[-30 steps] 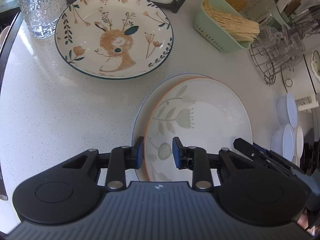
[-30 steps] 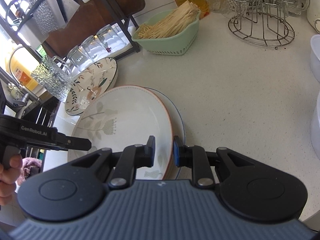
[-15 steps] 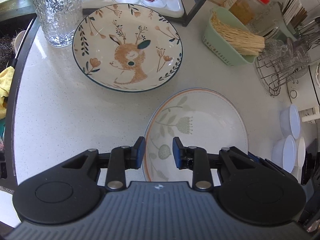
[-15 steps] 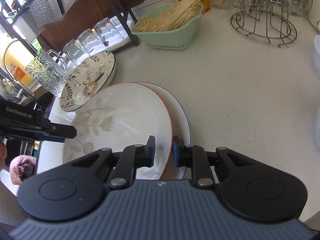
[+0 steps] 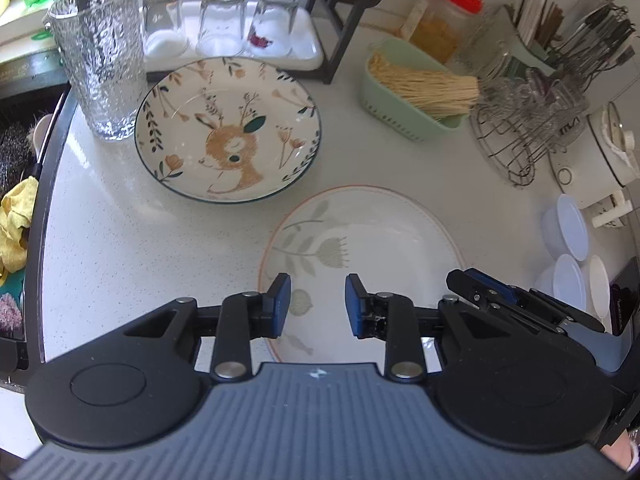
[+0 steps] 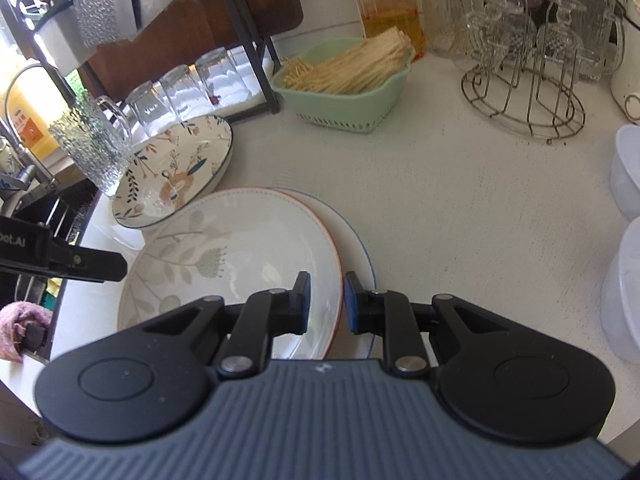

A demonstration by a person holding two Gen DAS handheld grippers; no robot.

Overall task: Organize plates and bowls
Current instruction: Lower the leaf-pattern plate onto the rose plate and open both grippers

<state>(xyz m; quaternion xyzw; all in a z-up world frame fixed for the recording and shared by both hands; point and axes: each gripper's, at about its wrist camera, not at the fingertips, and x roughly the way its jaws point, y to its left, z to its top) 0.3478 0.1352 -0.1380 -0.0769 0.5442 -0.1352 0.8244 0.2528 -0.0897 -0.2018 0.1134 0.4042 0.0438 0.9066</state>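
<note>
A white plate with an orange rim and grey-green flowers lies on the counter, also in the right wrist view. It rests on a blue-rimmed white plate. My right gripper straddles the orange rim, jaws slightly apart; it also shows in the left wrist view. My left gripper is open and empty above the plate's near edge. A deer-pattern bowl sits further back left, also seen in the right wrist view.
A textured glass stands left of the deer bowl. Upturned glasses sit on a rack tray behind. A green basket of sticks, a wire glass rack and white lidded tubs are to the right. The counter's left edge borders the sink.
The left gripper has pulled back and risen, so more of the counter shows. The orange-rimmed plate has shifted to cover more of the blue-rimmed plate. The right gripper stays at its rim.
</note>
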